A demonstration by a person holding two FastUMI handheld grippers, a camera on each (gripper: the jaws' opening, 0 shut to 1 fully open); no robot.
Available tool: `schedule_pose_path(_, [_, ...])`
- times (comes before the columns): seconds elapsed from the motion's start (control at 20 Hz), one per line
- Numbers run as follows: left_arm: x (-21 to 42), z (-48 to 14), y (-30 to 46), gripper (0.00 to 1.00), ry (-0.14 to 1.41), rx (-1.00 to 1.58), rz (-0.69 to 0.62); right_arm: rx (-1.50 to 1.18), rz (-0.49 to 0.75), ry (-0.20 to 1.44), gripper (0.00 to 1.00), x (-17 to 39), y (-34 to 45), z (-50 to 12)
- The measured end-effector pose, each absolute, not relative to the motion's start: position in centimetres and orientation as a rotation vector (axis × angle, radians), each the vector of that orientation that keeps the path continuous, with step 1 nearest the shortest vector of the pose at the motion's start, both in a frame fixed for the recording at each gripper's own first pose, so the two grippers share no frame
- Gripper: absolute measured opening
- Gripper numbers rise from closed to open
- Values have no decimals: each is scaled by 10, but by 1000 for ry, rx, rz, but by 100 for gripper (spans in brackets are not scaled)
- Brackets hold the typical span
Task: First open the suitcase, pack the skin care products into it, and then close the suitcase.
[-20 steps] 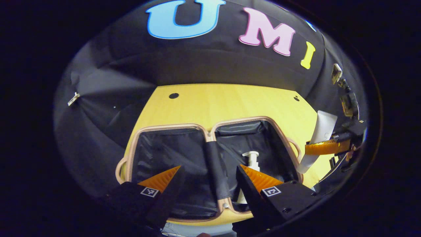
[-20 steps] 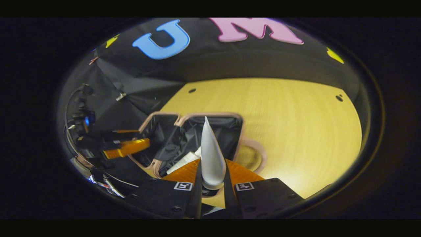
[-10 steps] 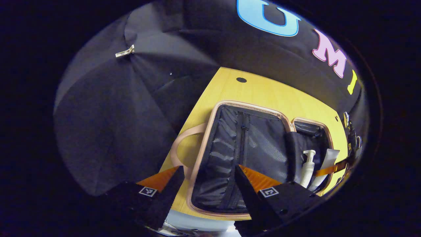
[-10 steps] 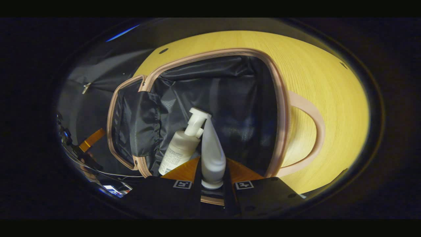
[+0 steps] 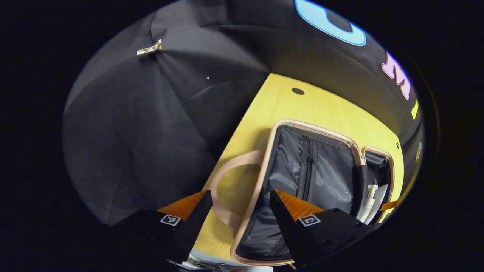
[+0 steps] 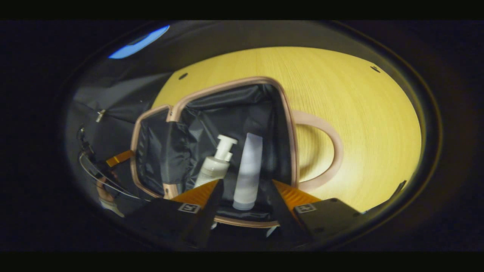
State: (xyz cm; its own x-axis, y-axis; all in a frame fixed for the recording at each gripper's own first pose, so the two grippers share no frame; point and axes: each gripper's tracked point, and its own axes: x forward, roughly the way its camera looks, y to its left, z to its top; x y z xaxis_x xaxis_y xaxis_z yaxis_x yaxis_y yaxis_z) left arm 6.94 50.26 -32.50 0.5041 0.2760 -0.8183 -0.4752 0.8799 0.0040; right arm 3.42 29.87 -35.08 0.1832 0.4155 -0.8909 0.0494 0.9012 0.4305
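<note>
I'm holding my right gripper [image 6: 244,189] spread, its jaws apart above the tube [image 6: 248,170], which is lying in the open suitcase [image 6: 284,113] beside the pump bottle [image 6: 216,166]. Packing looks finished. My left gripper [image 5: 238,204], also spread, is hovering by the far half's handle [image 5: 223,181]; next I'm judging the lid needs folding shut.

Open suitcase [image 5: 302,177] on table [image 5: 298,109], left gripper [image 5: 238,198] spread

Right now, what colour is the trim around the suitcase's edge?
Pale pink, running round the suitcase rim and its handles; the right gripper view shows it best.
</note>
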Motion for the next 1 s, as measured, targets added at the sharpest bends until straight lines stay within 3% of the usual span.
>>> schedule_pose_path(0.05, [73, -324, 511, 96, 922, -261, 483, 429, 263, 1326, 75, 40, 296, -339])
schedule_pose_path(0.1, [76, -326, 514, 96, 919, -311, 492, 447, 258, 1276, 90, 46, 292, -328])
schedule_pose_path(0.4, [87, -327, 544, 99, 888, -495, 554, 411, 275, 1105, 89, 70, 273, -285])
schedule_pose_path(0.7, [65, -381, 554, 97, 1104, -386, 568, 391, 297, 1094, 90, 62, 282, -280])
schedule_pose_path(0.8, [69, -392, 547, 95, 1138, -349, 511, 389, 294, 1094, 89, 62, 282, -280])
schedule_pose_path(0.95, [72, -391, 541, 19, 1176, -213, 468, 402, 275, 1088, 90, 65, 279, -278])
schedule_pose_path(1.0, [75, -388, 543, 22, 1165, -186, 461, 402, 273, 1084, 90, 65, 278, -276])
